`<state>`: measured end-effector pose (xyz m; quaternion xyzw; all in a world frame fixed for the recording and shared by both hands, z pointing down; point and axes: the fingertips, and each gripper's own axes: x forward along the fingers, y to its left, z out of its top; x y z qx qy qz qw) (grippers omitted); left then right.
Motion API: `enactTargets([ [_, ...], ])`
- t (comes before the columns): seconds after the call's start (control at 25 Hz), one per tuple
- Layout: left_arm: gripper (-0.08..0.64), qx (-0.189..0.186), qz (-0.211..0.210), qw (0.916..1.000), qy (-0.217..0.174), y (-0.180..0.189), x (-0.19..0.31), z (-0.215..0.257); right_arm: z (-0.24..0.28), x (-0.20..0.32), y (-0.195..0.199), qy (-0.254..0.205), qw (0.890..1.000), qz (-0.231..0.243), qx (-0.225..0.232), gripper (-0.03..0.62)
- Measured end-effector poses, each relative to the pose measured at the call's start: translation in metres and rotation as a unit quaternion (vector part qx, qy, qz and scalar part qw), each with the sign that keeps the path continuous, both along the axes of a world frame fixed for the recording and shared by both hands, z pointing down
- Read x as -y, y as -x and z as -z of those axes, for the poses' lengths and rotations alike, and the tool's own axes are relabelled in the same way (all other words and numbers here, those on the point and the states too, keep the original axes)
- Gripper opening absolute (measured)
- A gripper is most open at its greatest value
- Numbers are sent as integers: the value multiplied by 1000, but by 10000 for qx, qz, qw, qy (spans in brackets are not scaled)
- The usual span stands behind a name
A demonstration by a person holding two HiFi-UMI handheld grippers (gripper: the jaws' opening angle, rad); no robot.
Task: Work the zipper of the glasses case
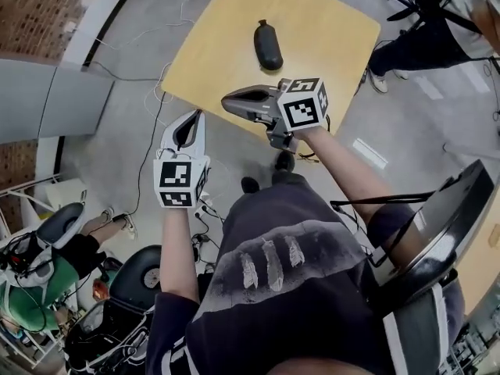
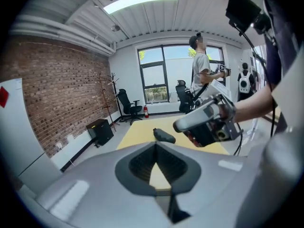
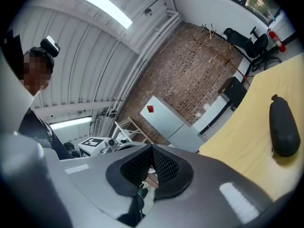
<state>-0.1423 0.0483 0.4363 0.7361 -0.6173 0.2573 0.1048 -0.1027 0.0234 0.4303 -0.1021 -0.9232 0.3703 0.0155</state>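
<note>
Glasses case point(image 1: 268, 44) out toward the far part of the yellow table point(image 1: 328, 30) — dark, elongated, lying flat, with nothing touching it. Well apart from both claws.

Left claw point(image 1: 194, 118) in the air just off the near edge of the table, clenched on nothing: tips pressed together in the left gripper view, only a sliver of table showing through the gap behind them. Right claw point(image 1: 229, 100) over that same near edge, pointing across toward the left one. Likewise clamped tight and empty (pads meeting in the right gripper view, nothing between them).

No contact yet, so zipper work not begun. Both claws to be opened before any hold is possible.

On handling: looks like a light, fairly stiff shell with a smooth rounded skin. Likely to skate across the slick tabletop under a sideways tug. Best pinned across the middle of the body with one claw, gently, since a hard squeeze could bow the shell and bind the teeth. Other claw then free to pinch the zipper pull. Small nub showing at one end of the case — perhaps the tab, perhaps a loop; too small to tell. Zipper line itself not made out from here.
</note>
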Motion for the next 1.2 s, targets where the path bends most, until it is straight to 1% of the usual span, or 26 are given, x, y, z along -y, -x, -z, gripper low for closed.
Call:
enactTargets([
  [0.12,-3,-293,155,9993,-191,1,-25,9,11,-31,2,-144,9997,195,-31,3],
  [0.24,-3,-677,200,9963,-499,10,-38,26,24,-46,4,-550,9983,69,-183,3],
  [0.32,-2,-997,304,9915,-785,26,-47,43,34,-52,9,-753,9969,-125,-212,3],
  [0.44,-2,-1486,496,9805,-1186,55,-68,62,46,-62,20,-953,9945,-379,-204,3],
  [0.52,-2,-1727,503,9742,-1366,67,-88,67,53,-76,23,-1077,9925,-546,-183,3],
  [0.6,-2,-1878,480,9706,-1425,71,-115,61,58,-101,23,-1195,9904,-669,-171,3],
  [0.72,-2,-2103,504,9674,-1316,67,-145,43,55,-133,23,-1291,9891,-655,-286,3],
  [0.84,-2,-2077,339,9703,-1191,53,-148,39,56,-139,22,-1281,9889,-626,-418,3],
  [0.96,0,-1872,201,9747,-1205,44,-150,50,67,-138,20,-1178,9906,-615,-316,3],
  [1.08,0,-1793,338,9756,-1222,37,-155,59,81,-140,12,-1157,9915,-589,-71,3],
  [1.16,0,-1712,478,9768,-1196,23,-154,60,88,-142,-3,-1182,9915,-544,56,3],
  [1.2,0,-1610,528,9785,-1172,13,-153,59,89,-145,-12,-1178,9917,-508,98,3],
])
